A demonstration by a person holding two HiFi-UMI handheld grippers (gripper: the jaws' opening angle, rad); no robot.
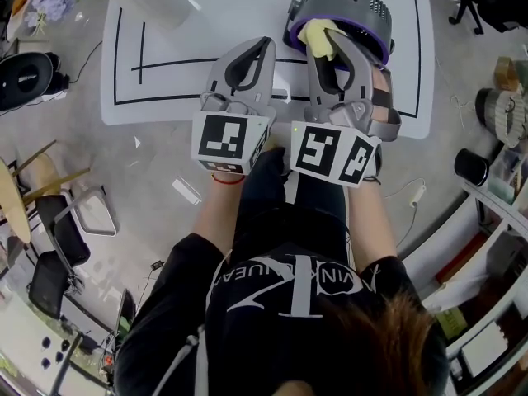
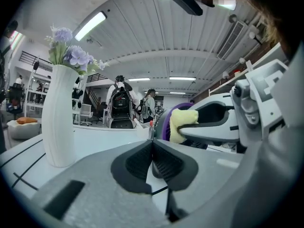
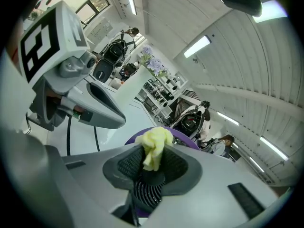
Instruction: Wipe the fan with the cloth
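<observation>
A white table (image 1: 206, 15) with black lines fills the top of the head view, and the fan (image 1: 363, 7) sits at one o'clock. The left gripper (image 1: 257, 52) is closed and empty. The right gripper (image 1: 328, 52) clamps the cloth (image 1: 318, 33) at the fan's near rim, perhaps touching it. Most of the wiping looks still to do.

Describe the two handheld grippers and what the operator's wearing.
Left gripper and right gripper: light grey moulded shells, looped tapering jaws, dark ribbed pads, each with a black-and-white marker cube. Black short-sleeved T-shirt, white print; red wrist band.
</observation>
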